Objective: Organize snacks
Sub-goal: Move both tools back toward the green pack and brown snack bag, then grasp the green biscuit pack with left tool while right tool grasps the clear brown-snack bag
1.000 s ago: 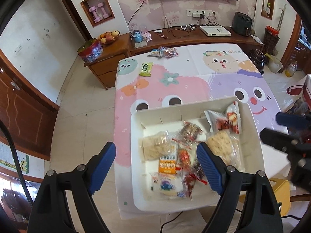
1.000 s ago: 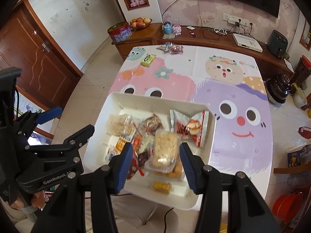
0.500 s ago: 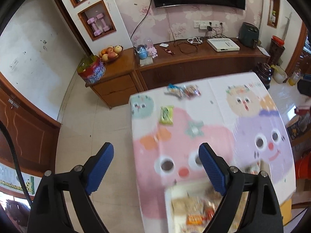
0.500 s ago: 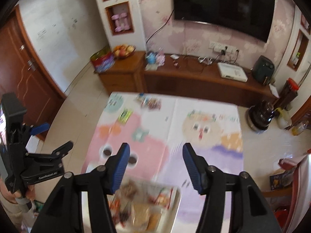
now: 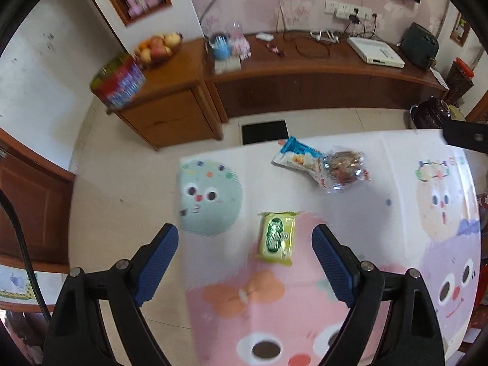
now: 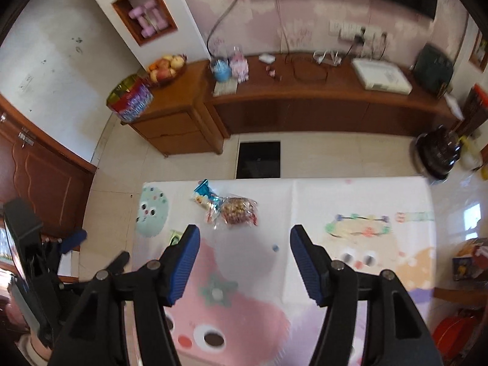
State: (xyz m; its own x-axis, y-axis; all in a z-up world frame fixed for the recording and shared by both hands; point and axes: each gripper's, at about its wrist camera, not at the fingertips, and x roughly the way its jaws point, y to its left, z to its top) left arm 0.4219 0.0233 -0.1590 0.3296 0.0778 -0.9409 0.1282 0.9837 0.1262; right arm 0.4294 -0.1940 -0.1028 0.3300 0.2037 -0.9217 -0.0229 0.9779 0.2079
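A green snack packet (image 5: pixel 277 238) lies flat on the cartoon tablecloth (image 5: pixel 381 219), just ahead of and between the fingers of my open, empty left gripper (image 5: pixel 245 253). Farther back lie a blue-and-white packet (image 5: pixel 297 154) and a clear bag of brown snacks (image 5: pixel 344 167), touching each other. In the right wrist view my right gripper (image 6: pixel 245 254) is open and empty above the cloth, with the clear bag (image 6: pixel 239 212) and the blue packet (image 6: pixel 203 196) beyond its fingertips. The green packet (image 6: pixel 175 237) peeks out behind its left finger. The left gripper's body (image 6: pixel 33 262) shows at the left edge.
The table's far edge (image 6: pixel 286 180) faces a wooden sideboard (image 6: pixel 320 103) with a fruit bowl (image 6: pixel 166 67), a colourful tin (image 6: pixel 131 102) and cables. A dark pot (image 6: pixel 439 152) stands off the far right corner. Tiled floor lies to the left.
Both grippers have moved forward toward the table's far end. The white snack tray has dropped out of both views, and the three loose packets now lie close ahead.
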